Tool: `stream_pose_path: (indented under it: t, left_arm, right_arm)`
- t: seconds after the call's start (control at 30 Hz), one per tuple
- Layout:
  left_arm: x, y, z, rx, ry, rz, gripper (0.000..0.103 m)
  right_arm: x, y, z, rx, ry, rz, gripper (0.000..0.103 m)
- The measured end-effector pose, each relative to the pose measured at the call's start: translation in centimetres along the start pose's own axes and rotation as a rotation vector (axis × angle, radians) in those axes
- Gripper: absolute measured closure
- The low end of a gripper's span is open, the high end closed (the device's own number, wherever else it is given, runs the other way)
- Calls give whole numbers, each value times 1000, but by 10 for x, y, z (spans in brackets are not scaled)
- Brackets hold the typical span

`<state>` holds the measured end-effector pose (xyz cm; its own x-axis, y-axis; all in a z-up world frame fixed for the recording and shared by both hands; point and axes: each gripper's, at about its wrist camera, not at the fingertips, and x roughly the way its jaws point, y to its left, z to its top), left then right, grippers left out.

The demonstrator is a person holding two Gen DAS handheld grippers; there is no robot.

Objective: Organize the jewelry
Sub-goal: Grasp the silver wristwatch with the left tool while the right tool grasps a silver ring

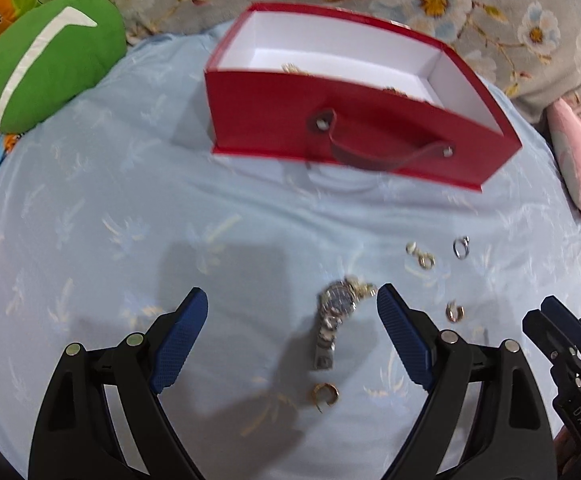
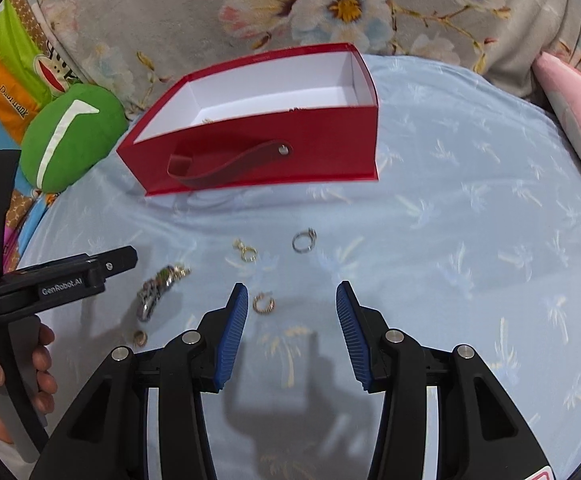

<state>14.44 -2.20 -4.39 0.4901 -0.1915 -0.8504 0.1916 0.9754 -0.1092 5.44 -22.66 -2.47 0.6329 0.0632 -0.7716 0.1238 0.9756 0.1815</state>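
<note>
Bedding, a pale blue patterned sheet point(image 2: 470, 240), fills our view; upper centre sits the open red cardboard box point(image 2: 258, 160) holding some pieces. Lower centre lie the metal-link wristwatch point(image 1: 332, 320) and gold and silver rings point(image 2: 303, 241), unsorted. Left tongs point(image 1: 292, 330) and right tongs point(image 2: 291, 328) gape empty.

A red box point(image 1: 354, 136) with a white inside stands open at twelve o'clock on the light blue sheet, its dark strap handle point(image 1: 386, 156) hanging slack across the near wall. Small gold pieces point(image 1: 290, 67) glint on its floor, too hidden to name. Loose on the sheet below it, a metal watch point(image 1: 336, 316) with a dark dial lies on its side, band stretched toward six o'clock. A gold ring point(image 1: 324, 393) lies just below the band's end. At the watch's three o'clock sits a gold hoop point(image 1: 454, 312); toward one o'clock, two small gold pieces point(image 1: 420, 255) and a silver ring point(image 1: 461, 247).
</note>
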Motion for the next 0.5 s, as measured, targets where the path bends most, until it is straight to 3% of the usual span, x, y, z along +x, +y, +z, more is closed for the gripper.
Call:
stream_pose_path:
  t: [0.13, 0.43, 0.5]
  left_arm:
    - [10, -9, -12, 15, 29, -6, 22]
    - [26, -15, -20, 26, 74, -4, 48]
    - [26, -17, -21, 40, 63, 6, 57]
  right_arm:
    - [-1, -3, -12, 8, 21, -6, 57]
    - [1, -2, -21, 11, 38, -2, 57]
    - [3, -2, -21, 11, 40, -1, 57]
